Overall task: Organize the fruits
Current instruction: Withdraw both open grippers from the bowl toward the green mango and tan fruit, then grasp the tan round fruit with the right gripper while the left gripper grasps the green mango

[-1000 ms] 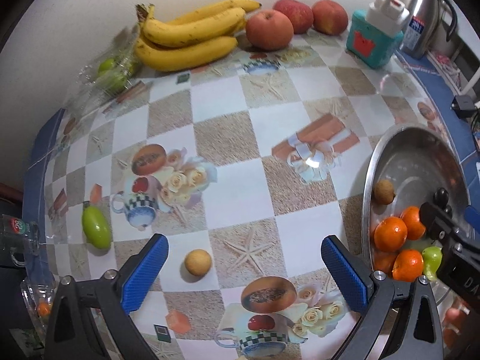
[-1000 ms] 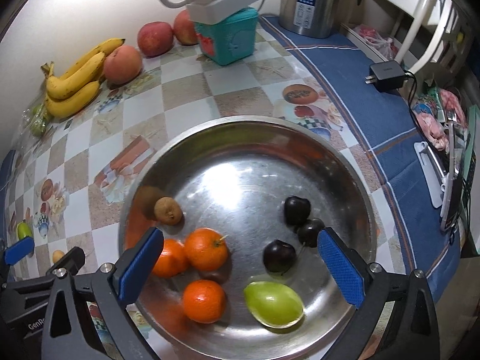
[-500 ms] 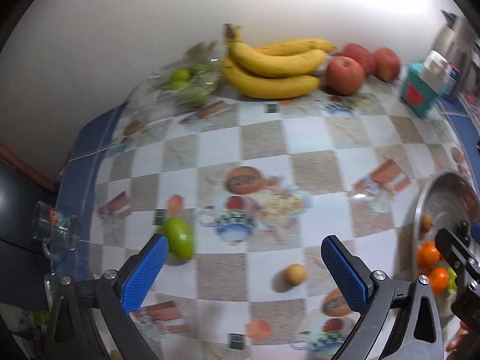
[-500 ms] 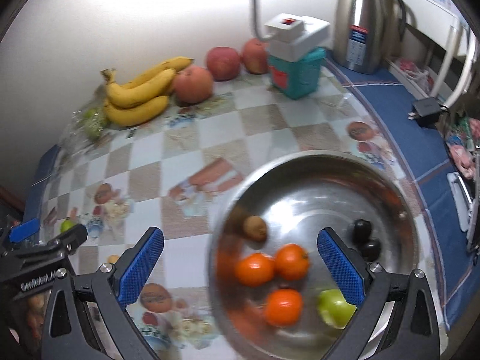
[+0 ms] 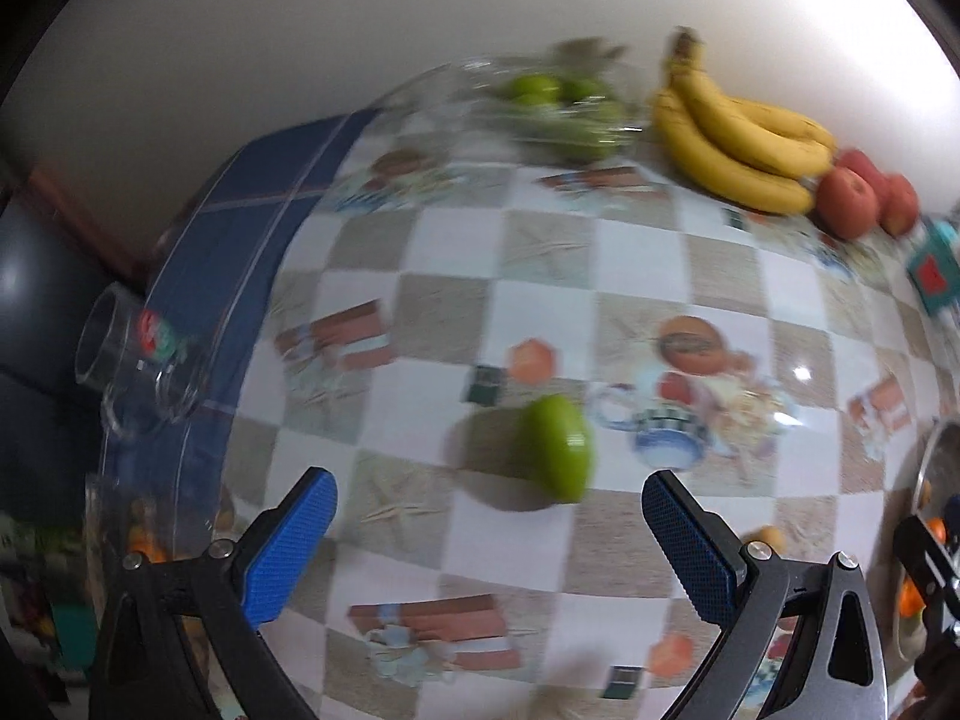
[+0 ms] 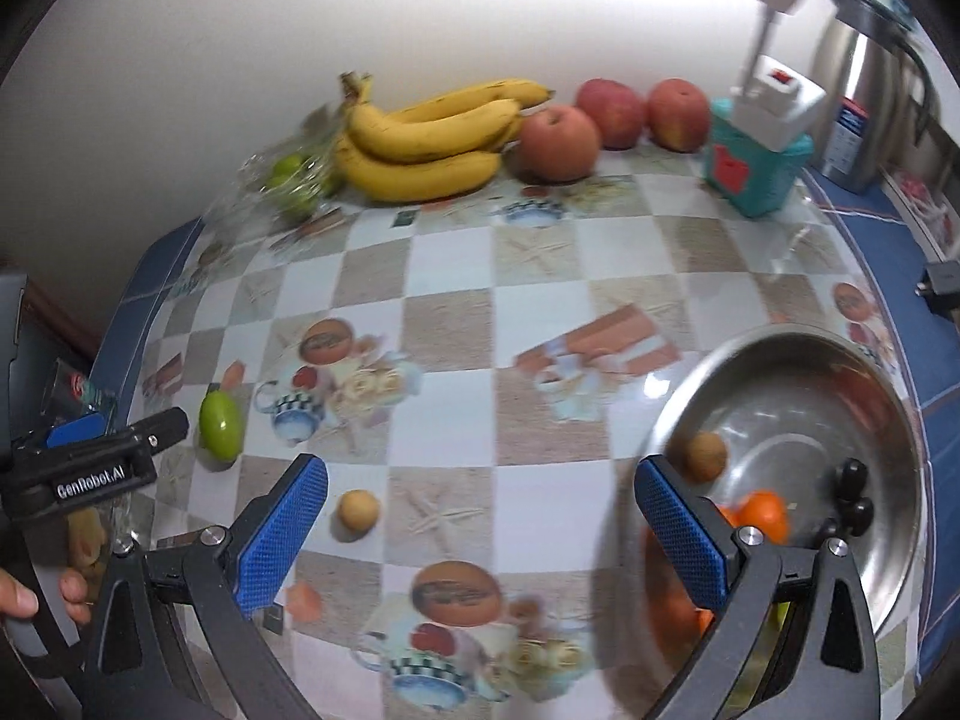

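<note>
The left gripper (image 5: 489,546) hangs over the table (image 5: 636,252) with its blue pads spread wide and nothing between them. A green fruit (image 5: 558,447) lies on the checked cloth just ahead of it, between the lines of the two fingers but apart from both. A small tan fruit (image 5: 768,537) peeks out beside the right-hand finger. At the far edge by the wall sit a bunch of bananas (image 5: 738,138), red apples (image 5: 864,201) next to them, and a clear bag of green fruit (image 5: 558,102) on the other side. A glass (image 5: 138,360) stands at the table's left edge, on the blue border. The view is blurred.

The right gripper (image 6: 480,528) is likewise released, its pads wide apart and empty, held above the cloth. A steel bowl (image 6: 840,372) sits low on the right, partly behind the right-hand finger; inside it are oranges (image 6: 762,513), a brown round fruit (image 6: 707,456) and dark plums (image 6: 855,492). The same tan fruit (image 6: 358,511) lies on the table just beyond the left-hand pad, and the green fruit (image 6: 221,417) lies farther left, close to the tip of the left gripper (image 6: 96,456), which enters from the left edge. A hand (image 6: 36,597) grips its handle. Bananas (image 6: 432,138), apples (image 6: 612,117), a teal box (image 6: 756,165) and a steel kettle (image 6: 870,102) line the back wall.
</note>
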Tool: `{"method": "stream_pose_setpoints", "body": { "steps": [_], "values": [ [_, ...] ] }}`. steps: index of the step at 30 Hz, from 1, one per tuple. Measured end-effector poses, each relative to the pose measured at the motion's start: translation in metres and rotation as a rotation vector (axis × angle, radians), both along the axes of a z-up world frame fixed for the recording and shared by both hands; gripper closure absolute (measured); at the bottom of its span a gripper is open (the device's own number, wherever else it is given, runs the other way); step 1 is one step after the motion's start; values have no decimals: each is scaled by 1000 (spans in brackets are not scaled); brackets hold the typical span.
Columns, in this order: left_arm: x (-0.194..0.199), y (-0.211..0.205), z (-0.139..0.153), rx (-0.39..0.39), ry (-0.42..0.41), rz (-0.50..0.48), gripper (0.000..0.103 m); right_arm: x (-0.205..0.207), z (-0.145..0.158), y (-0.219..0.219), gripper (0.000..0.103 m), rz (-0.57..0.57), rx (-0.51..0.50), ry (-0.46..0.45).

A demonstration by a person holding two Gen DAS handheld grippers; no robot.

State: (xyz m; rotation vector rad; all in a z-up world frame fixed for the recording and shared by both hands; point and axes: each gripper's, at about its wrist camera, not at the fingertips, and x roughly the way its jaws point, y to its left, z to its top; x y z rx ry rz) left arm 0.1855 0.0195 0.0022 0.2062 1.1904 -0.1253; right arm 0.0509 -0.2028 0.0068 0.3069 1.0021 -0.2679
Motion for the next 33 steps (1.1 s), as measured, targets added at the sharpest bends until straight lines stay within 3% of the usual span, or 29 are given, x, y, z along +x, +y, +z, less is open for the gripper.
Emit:
{"method": "stream_pose_setpoints", "body": {
  "steps": [7,13,16,22,24,27,30,33],
  "values": [
    [13,34,-13,-82,44,78,0,23,-9,32,1,54,-46,34],
    [16,27,-25,-98,72,47,3,40,-28,58,1,119,-69,79],
    [17,20,-30,-102,85,32,9,46,-40,66,2,136,-62,109],
    [19,8,-42,-108,117,15,17,50,-58,76,9,168,-65,157],
    [19,4,-45,-104,122,5,17,50,-62,77,22,168,-54,165],
    [18,-2,-47,-104,124,-6,18,49,-67,76,31,165,-44,182],
    [18,-8,-51,-100,127,-18,31,49,-71,77,37,169,-39,193],
    [17,-17,-57,-90,140,-35,33,50,-74,79,41,175,-40,201]
  ]
}}
